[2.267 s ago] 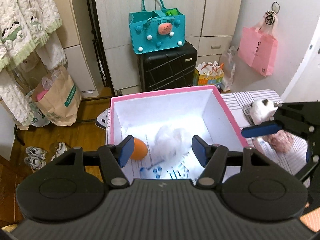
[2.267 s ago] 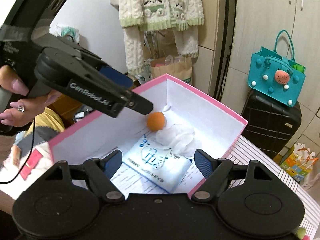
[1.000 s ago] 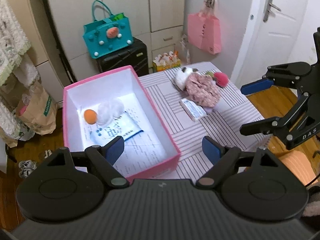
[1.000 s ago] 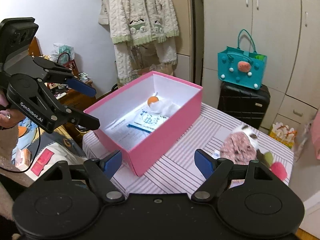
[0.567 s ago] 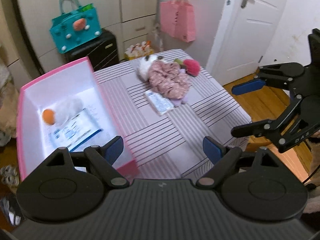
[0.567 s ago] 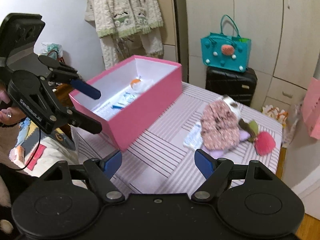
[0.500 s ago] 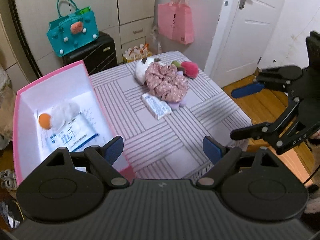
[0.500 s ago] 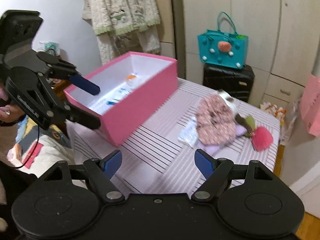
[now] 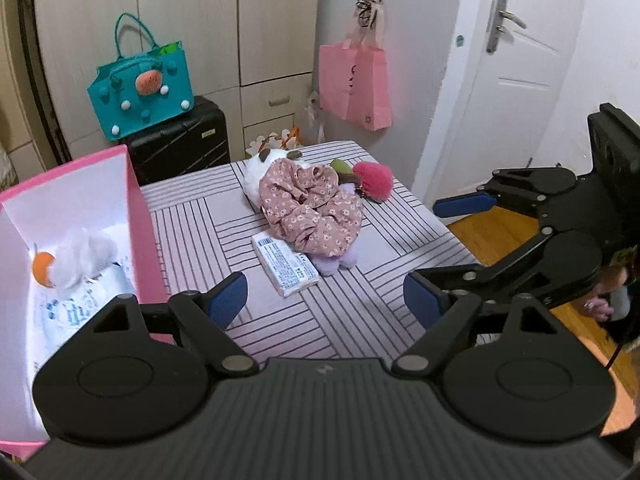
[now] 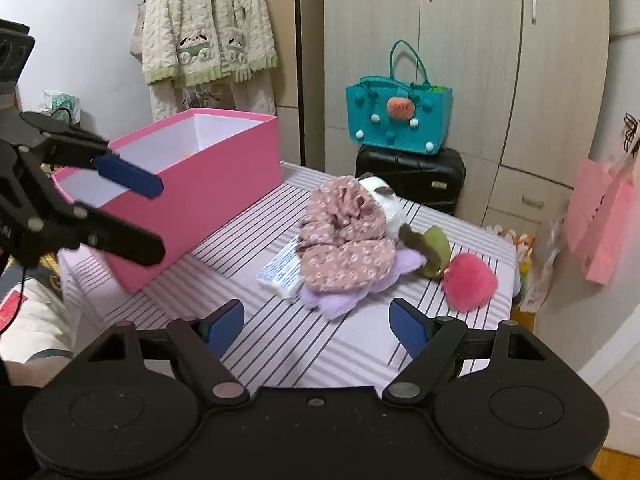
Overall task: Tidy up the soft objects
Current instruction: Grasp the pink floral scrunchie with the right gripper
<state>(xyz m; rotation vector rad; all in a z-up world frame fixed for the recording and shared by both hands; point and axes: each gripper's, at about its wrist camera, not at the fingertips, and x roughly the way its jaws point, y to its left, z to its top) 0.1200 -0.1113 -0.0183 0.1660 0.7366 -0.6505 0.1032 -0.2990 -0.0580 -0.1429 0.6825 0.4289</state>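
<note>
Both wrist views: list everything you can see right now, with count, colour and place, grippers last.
Box: 1, pink outside, white inside, left end of the table.
Orange ball: 1, in the box.
White fluff: 1, in the box beside the ball.
Printed packet: 1, white and blue, box floor.
Floral scrunchie: 1, dusty pink, table middle.
White plush: 1, behind the scrunchie.
Purple plush: 1, lilac, under the scrunchie.
Tissue pack: 1, white, beside the scrunchie.
Pompom: 1, pink.
Table: 1, striped.
Left gripper: open, empty.
Right gripper: open, empty.
</note>
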